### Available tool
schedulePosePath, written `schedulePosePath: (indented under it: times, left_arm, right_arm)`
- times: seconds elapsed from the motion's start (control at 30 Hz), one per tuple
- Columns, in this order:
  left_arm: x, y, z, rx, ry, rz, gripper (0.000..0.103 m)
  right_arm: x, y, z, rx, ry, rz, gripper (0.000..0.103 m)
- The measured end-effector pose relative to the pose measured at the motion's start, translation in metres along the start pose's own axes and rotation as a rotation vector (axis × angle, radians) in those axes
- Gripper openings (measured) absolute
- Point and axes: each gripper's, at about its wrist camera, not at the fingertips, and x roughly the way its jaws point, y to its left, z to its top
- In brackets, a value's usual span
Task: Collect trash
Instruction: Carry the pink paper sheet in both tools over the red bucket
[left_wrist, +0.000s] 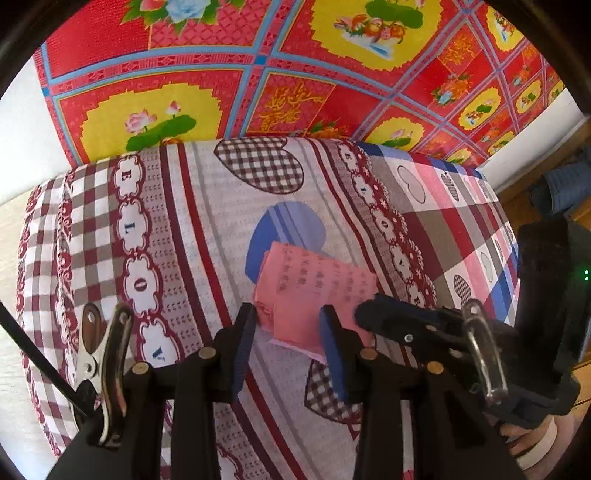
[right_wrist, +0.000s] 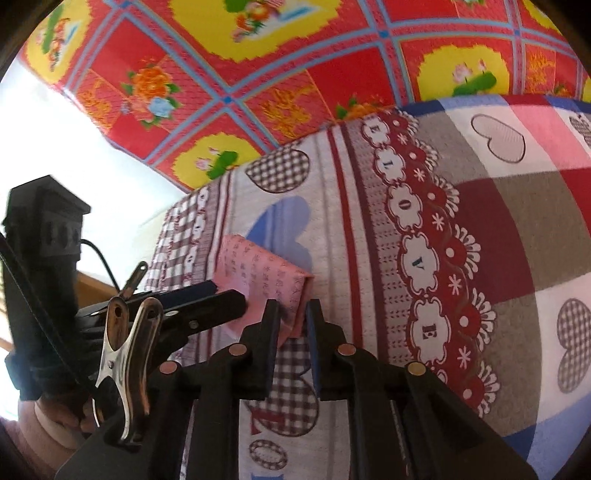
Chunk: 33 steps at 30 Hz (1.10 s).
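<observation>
A folded pink paper (left_wrist: 314, 284) printed with small dark characters lay on a bed sheet (left_wrist: 192, 229) patterned with hearts and checks, over a blue heart in the print. Behind the sheet hung a red and yellow floral cloth (left_wrist: 258, 74).

The left tool (left_wrist: 290, 332) pointed down at the paper's near end. Its jaws stood partly apart, one blue-padded finger on each side of that end, and no pad could be seen pressing on it. The right tool (right_wrist: 293, 325) came in from the paper's right side. In the right wrist view its jaws were narrowed on the paper's near corner, the pink fold pinched between the two pads. In the left wrist view the right tool's dark fingers reached across to the paper's right edge, just beside the left tool's right finger.
</observation>
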Motion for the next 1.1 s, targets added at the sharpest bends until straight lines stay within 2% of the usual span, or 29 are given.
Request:
schedulePosePath:
  times: [0.13, 0.23, 0.4, 0.53, 0.8, 1.1]
  left_arm:
    - [0.002, 0.0, 0.006, -0.003, -0.008, -0.005, 0.036]
    - [0.003, -0.005, 0.006, 0.03, -0.009, 0.03, 0.034]
    - [-0.004, -0.009, 0.004, 0.019, 0.001, -0.007, 0.018]
    - [-0.014, -0.024, -0.002, 0.037, -0.011, -0.028, 0.016]
    - [-0.03, -0.071, -0.015, 0.096, -0.025, -0.039, 0.015]
    - [-0.04, -0.15, -0.035, 0.183, -0.046, -0.06, 0.015]
  right_arm:
    - [0.007, 0.0, 0.005, -0.009, -0.005, -0.005, 0.016]
    - [0.012, 0.002, 0.009, -0.021, -0.002, -0.009, 0.016]
    - [0.012, 0.004, 0.009, -0.023, -0.016, -0.022, 0.021]
    - [-0.007, -0.004, 0.001, 0.0, -0.035, 0.006, 0.02]
    - [-0.057, -0.015, -0.018, -0.005, -0.108, -0.014, 0.019]
    - [-0.127, -0.048, -0.042, 0.03, -0.202, -0.033, 0.019]
